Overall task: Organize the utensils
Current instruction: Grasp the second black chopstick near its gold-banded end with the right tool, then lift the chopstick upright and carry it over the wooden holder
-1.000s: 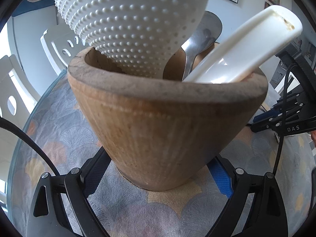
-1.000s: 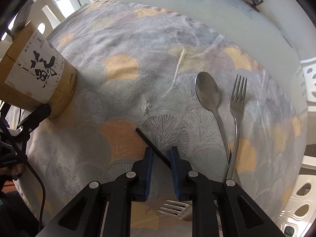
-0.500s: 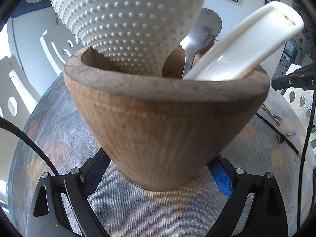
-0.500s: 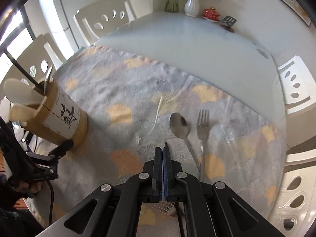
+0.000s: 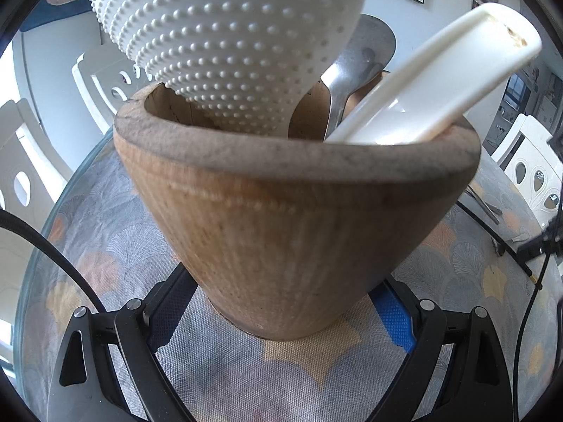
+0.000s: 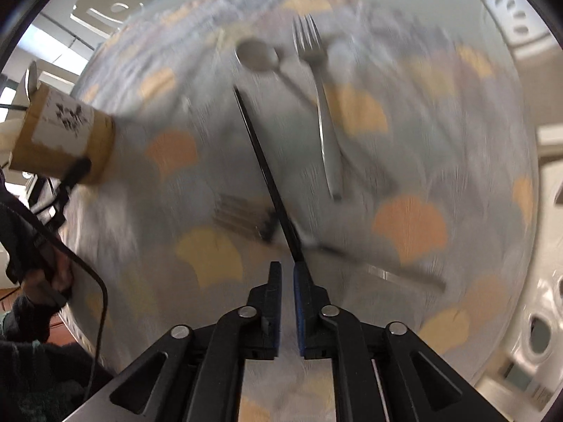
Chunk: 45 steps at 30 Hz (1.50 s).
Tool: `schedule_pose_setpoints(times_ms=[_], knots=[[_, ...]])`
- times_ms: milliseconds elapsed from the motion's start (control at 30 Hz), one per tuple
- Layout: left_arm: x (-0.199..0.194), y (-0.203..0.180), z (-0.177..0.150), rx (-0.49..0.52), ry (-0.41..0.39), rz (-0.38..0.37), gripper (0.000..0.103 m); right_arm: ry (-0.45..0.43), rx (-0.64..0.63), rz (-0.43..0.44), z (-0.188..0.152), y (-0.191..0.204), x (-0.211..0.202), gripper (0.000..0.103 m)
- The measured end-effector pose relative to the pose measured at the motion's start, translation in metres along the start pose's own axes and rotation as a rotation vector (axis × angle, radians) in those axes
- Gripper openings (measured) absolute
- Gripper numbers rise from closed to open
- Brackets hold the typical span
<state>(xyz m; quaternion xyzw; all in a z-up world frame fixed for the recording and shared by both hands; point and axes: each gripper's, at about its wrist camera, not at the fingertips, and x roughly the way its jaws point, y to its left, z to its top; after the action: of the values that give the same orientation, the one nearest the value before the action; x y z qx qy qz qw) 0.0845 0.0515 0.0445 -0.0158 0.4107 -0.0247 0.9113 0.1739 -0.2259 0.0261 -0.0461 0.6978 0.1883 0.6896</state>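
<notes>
My left gripper (image 5: 281,299) is shut on the base of the wooden utensil holder (image 5: 281,218). In the holder stand a white dotted ladle (image 5: 228,35), a metal spoon (image 5: 355,70) and a white scoop (image 5: 440,81). My right gripper (image 6: 288,267) points down at the table, shut on a black chopstick (image 6: 260,161). The chopstick is sharp against the blurred cloth. Its jaws have just been opening a little, with the chopstick's near end still at their tips. A spoon (image 6: 257,56) and a fork (image 6: 325,123) lie beyond. A second fork (image 6: 239,214) lies under the chopstick.
The patterned cloth (image 6: 408,225) covers a round glass table. White chairs (image 5: 527,165) stand around it. In the right wrist view the holder (image 6: 63,140) is at the far left, with a person's hand (image 6: 45,274) and a cable below it.
The right jaws closed on the chopstick that lay between them. The gripper then swung across the table with the chopstick sticking out of it. The left gripper and holder stayed put.
</notes>
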Motion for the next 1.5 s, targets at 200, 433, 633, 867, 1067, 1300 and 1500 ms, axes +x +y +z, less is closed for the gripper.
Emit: schedule_pose_setpoints(times_ms=[200,433,633,867,1067,1300,1500], knots=[[0.0,0.0,0.0,0.0,0.0,0.0,0.093,0.001,0.018,-0.041,-0.01,-0.002,-0.005,0.016],[0.001,0.0,0.0,0.0,0.0,0.0,0.093,-0.036,-0.074,-0.131,-0.009,0.011,-0.014,0.049],[0.0,0.0,0.0,0.0,0.0,-0.001,0.093,0.023,-0.125,-0.16,-0.006,0.017,0.007,0.03],[0.0,0.0,0.0,0.0,0.0,0.0,0.093,0.035,-0.185,-0.109,-0.019,0.054,0.016,0.019],[0.0,0.0,0.0,0.0,0.0,-0.002,0.093,0.016,-0.09,-0.071,0.004,0.058,0.014,0.024],[0.003,0.001,-0.001,-0.004,0.002,-0.007,0.093,-0.062,-0.031,-0.041,0.002,0.087,0.006,0.005],[0.006,0.003,-0.001,-0.005,0.002,-0.008,0.093,-0.178,0.071,0.305,-0.001,0.103,-0.034,0.005]])
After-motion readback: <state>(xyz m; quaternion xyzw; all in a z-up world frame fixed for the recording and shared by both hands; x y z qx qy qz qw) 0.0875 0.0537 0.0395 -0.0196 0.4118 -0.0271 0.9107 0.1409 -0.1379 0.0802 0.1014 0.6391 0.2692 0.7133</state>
